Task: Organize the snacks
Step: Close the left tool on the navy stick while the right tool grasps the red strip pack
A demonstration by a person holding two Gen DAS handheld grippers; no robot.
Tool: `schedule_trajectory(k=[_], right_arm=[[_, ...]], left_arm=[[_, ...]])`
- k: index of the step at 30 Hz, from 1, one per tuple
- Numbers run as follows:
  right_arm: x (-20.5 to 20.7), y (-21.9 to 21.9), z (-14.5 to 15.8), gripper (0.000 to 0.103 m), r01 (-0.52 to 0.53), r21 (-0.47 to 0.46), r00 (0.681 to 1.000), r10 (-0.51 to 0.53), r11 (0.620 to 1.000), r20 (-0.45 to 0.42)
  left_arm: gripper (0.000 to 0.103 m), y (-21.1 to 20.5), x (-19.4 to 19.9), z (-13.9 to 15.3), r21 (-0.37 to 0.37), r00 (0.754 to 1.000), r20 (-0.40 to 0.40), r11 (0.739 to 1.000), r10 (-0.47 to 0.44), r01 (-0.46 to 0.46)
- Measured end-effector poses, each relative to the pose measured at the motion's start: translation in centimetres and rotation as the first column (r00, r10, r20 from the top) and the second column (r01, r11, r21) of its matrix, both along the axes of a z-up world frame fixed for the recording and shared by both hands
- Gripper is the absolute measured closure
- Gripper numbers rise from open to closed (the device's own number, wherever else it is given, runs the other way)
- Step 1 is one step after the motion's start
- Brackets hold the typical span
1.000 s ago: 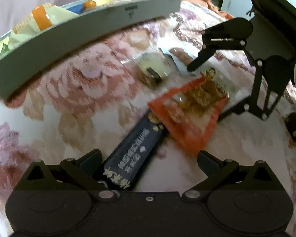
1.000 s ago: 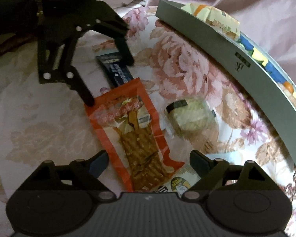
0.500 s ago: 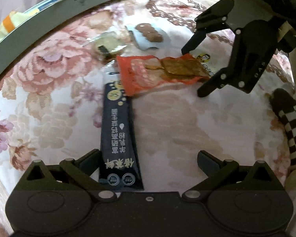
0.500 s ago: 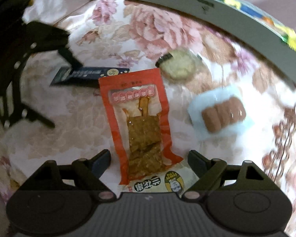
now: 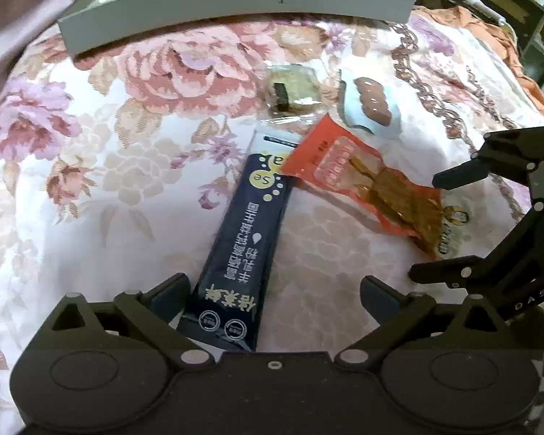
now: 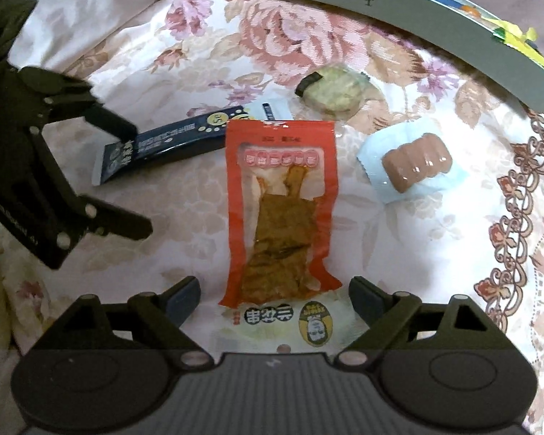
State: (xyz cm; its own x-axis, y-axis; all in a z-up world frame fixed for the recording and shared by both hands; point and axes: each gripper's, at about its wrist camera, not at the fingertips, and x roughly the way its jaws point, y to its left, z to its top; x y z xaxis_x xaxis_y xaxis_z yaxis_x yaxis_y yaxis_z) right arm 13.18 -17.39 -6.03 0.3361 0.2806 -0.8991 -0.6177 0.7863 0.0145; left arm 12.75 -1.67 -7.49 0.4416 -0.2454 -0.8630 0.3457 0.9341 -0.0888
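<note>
A dark blue stick packet lies on the flowered sheet, its near end between the fingers of my open left gripper. An orange packet of brown strips overlaps the blue packet's far end. Its near end lies between the fingers of my right gripper, whose jaws are opening; the pads stand clear of it. Each gripper shows in the other's view: the right gripper at the orange packet's end, the left gripper at the blue packet's end.
A round cracker in clear wrap and a light blue packet with a brown sausage lie beyond the orange packet. A long grey tray holding several snacks stands at the far side. Pink bedding rises behind it.
Both grippers have rolled and shifted over the sheet. The blue packet now runs straight into the left fingers, the orange packet straight into the right ones. The snacks have not moved.
</note>
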Motion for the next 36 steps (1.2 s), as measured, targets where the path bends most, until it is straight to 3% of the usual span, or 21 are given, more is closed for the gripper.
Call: schedule_trajectory(k=[7,14,20,26,33,36], right_arm=[[0.9,0.5,-0.7,0.010,0.048,0.042,0.999,-0.048,0.998,0.020],[1.5,0.3,-1.1,0.011,0.117,0.069,0.993,-0.119,0.991,0.019],[1.3,0.4,-0.9,0.016,0.107,0.058,0.993,-0.109,0.993,0.042],[0.9,0.8,-0.5,0.037,0.087,0.069,0.994,-0.091,0.994,0.057],[0.9,0.9,-0.4,0.037,0.089,0.074,0.994,-0.094,0.993,0.063],[1.0,0.8,-0.5,0.037,0.092,0.077,0.993,-0.097,0.993,0.063]], left_arm=[[0.006,-1.0,-0.4,-0.6,0.111,0.997,0.066,0.993,-0.039,0.032],[0.008,-0.8,-0.1,-0.6,0.101,0.996,0.086,0.995,-0.021,0.012],[0.020,-0.4,-0.2,-0.4,0.091,0.995,0.101,0.996,0.007,-0.017],[0.033,-0.4,-0.4,-0.2,0.080,0.994,0.107,0.997,0.003,-0.011],[0.063,0.1,-0.4,0.3,0.009,0.995,0.095,1.000,0.029,-0.030],[0.064,0.0,-0.3,0.2,-0.032,0.997,0.075,0.999,0.019,-0.017]])
